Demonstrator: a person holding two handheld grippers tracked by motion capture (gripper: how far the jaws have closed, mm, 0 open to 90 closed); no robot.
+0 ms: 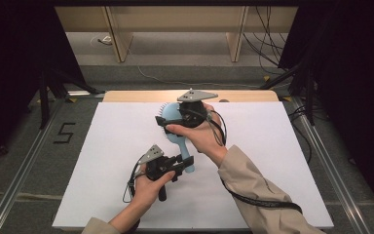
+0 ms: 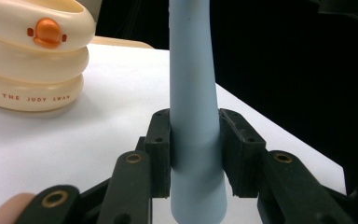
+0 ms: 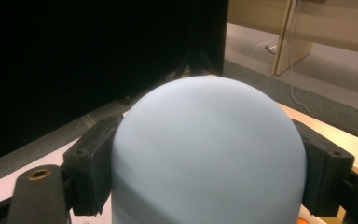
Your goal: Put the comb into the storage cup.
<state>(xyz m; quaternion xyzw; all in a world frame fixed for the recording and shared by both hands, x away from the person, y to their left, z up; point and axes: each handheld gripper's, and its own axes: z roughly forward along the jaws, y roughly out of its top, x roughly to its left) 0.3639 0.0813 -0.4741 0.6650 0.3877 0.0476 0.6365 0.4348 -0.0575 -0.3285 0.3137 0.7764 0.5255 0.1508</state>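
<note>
High view: a pale blue hairbrush [image 1: 179,127] is held over the middle of the white-covered bench [image 1: 102,161], its rounded head toward twelve o'clock with short bristles fringing the far edge, its handle running toward six o'clock. The left gripper [image 1: 179,165] is clamped on the handle end; in the left gripper view the matte, smooth handle [image 2: 193,116] is seen as a tapering cylinder flaring slightly at its base, pinched between the ridged black jaws. The right gripper [image 1: 168,121] is closed on the brush head, with a grey three-cornered plate on top; in the right gripper view the domed, satin-smooth back of the head [image 3: 209,149] is pressed at both flanks by blocky black jaws. A glossy cream ringed object [image 2: 32,56] bearing an orange stud and small printed lettering is seen at ten o'clock in the left gripper view, resting on the sheet.
</note>
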